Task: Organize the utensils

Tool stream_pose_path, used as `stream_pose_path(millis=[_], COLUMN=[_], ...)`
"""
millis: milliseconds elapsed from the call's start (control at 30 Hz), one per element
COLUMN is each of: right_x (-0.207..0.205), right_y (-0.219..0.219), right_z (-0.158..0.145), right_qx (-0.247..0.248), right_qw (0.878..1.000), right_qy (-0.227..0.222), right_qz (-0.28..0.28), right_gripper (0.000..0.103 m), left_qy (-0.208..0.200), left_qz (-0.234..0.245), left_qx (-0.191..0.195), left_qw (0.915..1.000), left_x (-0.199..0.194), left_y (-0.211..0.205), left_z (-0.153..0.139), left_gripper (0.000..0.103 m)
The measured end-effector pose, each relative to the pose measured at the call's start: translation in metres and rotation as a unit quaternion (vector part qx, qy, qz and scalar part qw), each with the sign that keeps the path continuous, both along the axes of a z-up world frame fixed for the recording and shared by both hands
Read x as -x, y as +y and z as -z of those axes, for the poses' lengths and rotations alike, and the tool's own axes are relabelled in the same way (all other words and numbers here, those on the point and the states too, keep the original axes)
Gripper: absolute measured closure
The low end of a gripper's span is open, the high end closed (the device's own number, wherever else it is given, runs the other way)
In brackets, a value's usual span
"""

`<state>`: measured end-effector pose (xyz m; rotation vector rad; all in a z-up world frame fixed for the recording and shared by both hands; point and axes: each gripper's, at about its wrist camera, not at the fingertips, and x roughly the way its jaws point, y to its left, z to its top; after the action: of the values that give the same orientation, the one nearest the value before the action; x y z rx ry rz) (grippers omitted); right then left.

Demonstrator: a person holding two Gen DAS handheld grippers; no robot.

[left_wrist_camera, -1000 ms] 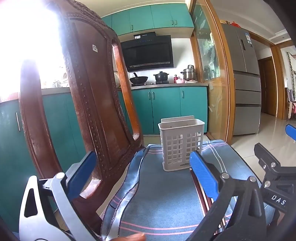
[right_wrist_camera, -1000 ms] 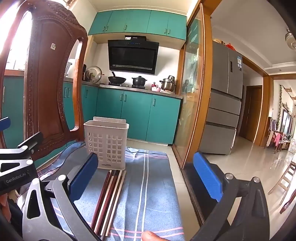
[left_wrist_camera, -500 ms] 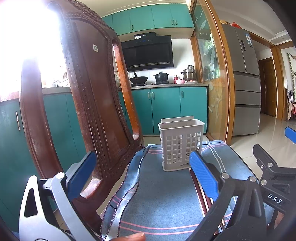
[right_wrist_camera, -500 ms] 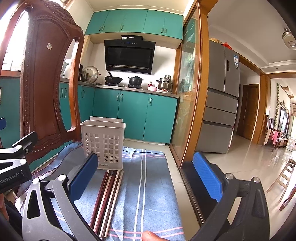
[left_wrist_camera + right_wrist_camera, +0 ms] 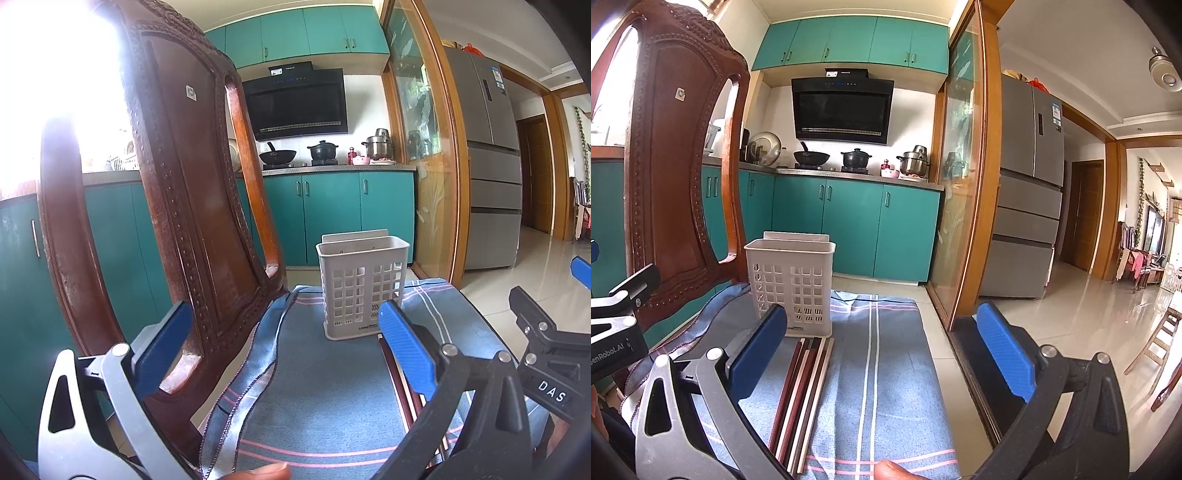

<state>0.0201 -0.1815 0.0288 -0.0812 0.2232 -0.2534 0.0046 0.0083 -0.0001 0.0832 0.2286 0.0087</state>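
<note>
A white perforated utensil basket stands upright on a blue striped cloth; it also shows in the right wrist view. Several long chopsticks, dark red and pale, lie side by side on the cloth just in front of the basket; in the left wrist view only their edge shows behind the right finger. My left gripper is open and empty above the cloth. My right gripper is open and empty, hovering over the chopsticks' near ends.
A carved dark wooden chair back rises at the left, close to the left gripper; it also shows in the right wrist view. The cloth's right edge drops to tiled floor. Teal cabinets and a fridge stand behind.
The right gripper has drifted slightly forward and lower toward the chopsticks. The left gripper has barely moved. Both stay open.
</note>
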Motion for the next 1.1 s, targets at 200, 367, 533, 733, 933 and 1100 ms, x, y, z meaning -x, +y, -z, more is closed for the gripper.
stream_pose_path(millis=[200,367,533,733,933,1100], right_x=[-0.0012,-0.0015,-0.0021,-0.0021,-0.0021,-0.0025], right_y=[0.0007,0.0004,0.0006,0.0013,0.0026,0.0031], right_z=[0.0015,0.0022,0.0025,0.0025,0.0032,0.0034], right_qx=[0.0,0.0,0.001,0.0,0.001,0.001], right_qw=[1.0,1.0,1.0,1.0,1.0,1.0], right_qy=[0.002,0.003,0.003,0.003,0.003,0.003], right_qz=[0.0,-0.001,-0.001,-0.001,-0.001,-0.001], right_gripper=[0.003,0.003,0.003,0.003,0.003,0.003], left_qy=[0.001,0.002,0.002,0.002,0.003,0.003], left_qz=[0.001,0.002,0.001,0.002,0.002,0.002], left_qx=[0.001,0.0,0.001,0.0,-0.001,-0.001], left_qw=[1.0,1.0,1.0,1.0,1.0,1.0], left_x=[-0.0011,-0.0018,-0.0015,-0.0014,-0.0011,-0.001], left_y=[0.0023,0.0028,0.0026,0.002,0.0019,0.0014], left_z=[-0.0012,-0.0006,-0.0003,-0.0003,0.0003,0.0003], left_gripper=[0.003,0.003,0.003,0.003,0.003,0.003])
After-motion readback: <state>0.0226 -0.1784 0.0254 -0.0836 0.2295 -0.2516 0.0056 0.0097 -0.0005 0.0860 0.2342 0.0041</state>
